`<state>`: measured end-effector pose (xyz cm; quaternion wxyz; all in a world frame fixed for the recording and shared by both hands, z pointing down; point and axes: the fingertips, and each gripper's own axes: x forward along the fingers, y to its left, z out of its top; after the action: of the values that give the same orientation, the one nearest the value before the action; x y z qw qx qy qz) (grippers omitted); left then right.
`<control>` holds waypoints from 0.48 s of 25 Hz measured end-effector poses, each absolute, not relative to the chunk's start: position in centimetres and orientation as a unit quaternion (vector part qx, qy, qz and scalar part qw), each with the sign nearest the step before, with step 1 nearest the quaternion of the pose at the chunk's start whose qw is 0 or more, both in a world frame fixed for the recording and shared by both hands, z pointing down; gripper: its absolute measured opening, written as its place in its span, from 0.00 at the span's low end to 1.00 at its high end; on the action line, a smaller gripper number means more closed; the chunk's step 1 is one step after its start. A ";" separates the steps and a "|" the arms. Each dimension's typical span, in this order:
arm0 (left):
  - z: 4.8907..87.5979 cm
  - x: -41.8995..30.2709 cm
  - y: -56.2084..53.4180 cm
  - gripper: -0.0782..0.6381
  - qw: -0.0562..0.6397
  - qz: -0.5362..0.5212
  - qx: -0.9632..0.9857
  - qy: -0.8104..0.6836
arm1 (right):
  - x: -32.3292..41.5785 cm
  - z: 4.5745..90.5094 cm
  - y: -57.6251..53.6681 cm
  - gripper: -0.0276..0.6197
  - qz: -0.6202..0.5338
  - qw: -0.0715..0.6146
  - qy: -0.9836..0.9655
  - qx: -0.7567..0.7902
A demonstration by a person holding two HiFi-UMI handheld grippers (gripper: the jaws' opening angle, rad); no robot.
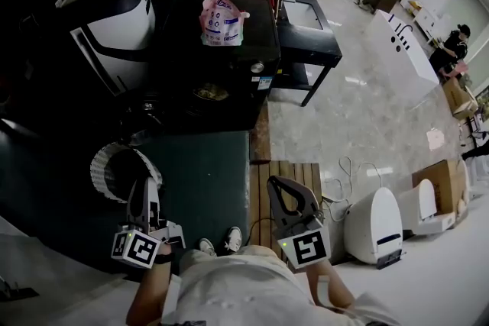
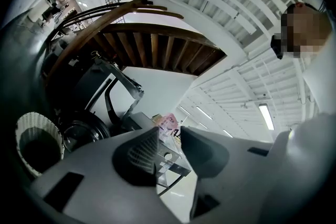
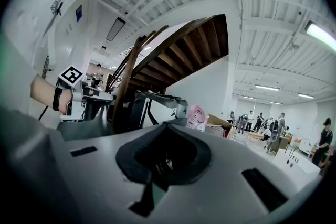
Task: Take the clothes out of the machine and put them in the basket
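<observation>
Head view: you are holding the left claw (image 1: 144, 184), jaws slightly apart and empty, nearer the dark round-doored washing machine (image 2: 79, 136), which lies ahead beyond the white woven basket (image 1: 98, 164). The right claw (image 1: 276, 185) jaws are resting together.

1. The grey plastic left gripper (image 1: 144, 191) (image 2: 169, 139) is held low and pointing forward, its jaws a narrow gap apart with nothing between them.
2. The grey plastic right gripper (image 1: 280, 192) (image 3: 165, 153) points forward alongside, jaws closed together and empty.
3. The bare left forearm (image 1: 147, 292) wears a dark wristband.
</observation>
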<state>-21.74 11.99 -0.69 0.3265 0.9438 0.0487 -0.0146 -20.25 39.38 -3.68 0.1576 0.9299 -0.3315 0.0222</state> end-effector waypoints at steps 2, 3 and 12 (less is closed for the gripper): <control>-0.1 -21.0 12.2 0.41 0.336 -0.007 0.941 0.043 | -19.8 -3.8 40.0 0.06 0.020 0.154 -0.326 0.933; 0.2 -20.6 12.3 0.47 0.338 -0.004 0.940 0.038 | -19.6 -3.8 40.4 0.06 0.019 0.152 -0.322 0.934; 1.4 -17.4 15.0 0.67 0.352 0.001 0.935 0.034 | -17.1 -2.4 42.9 0.06 0.022 0.148 -0.324 0.934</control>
<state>-17.44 15.05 1.41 0.3524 0.9352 0.0344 0.0009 -17.06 42.93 -2.37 0.1482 0.9342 -0.3237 0.0224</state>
